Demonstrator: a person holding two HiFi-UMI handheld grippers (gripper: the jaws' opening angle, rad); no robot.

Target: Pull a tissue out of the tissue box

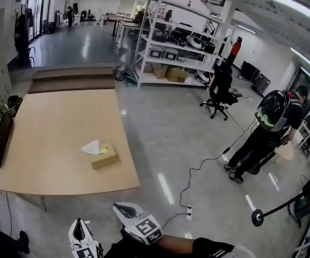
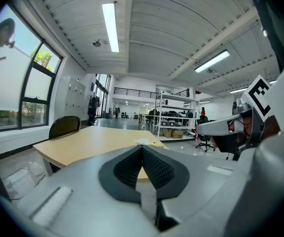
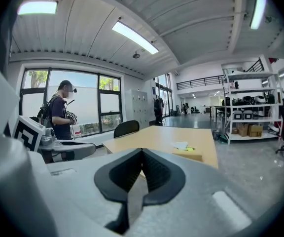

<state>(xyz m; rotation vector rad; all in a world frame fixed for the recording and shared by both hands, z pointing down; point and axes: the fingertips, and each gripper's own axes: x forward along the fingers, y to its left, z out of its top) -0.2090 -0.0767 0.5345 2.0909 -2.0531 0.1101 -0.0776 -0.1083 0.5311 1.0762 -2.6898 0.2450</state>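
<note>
A tan tissue box lies near the right front corner of the wooden table, with a white tissue sticking up from its slot. Both grippers are off the table, low and in front of its near edge. My left gripper is shut and holds nothing; its ribbed pads meet at the tip. My right gripper is also shut and holds nothing. The box and its tissue show far ahead of the right gripper. Beyond the left gripper the box is tiny.
A dark chair stands at the table's left end. On the grey floor to the right are a cable with a power strip, a person with a backpack and a round-based stand. Shelving and an office chair stand farther back.
</note>
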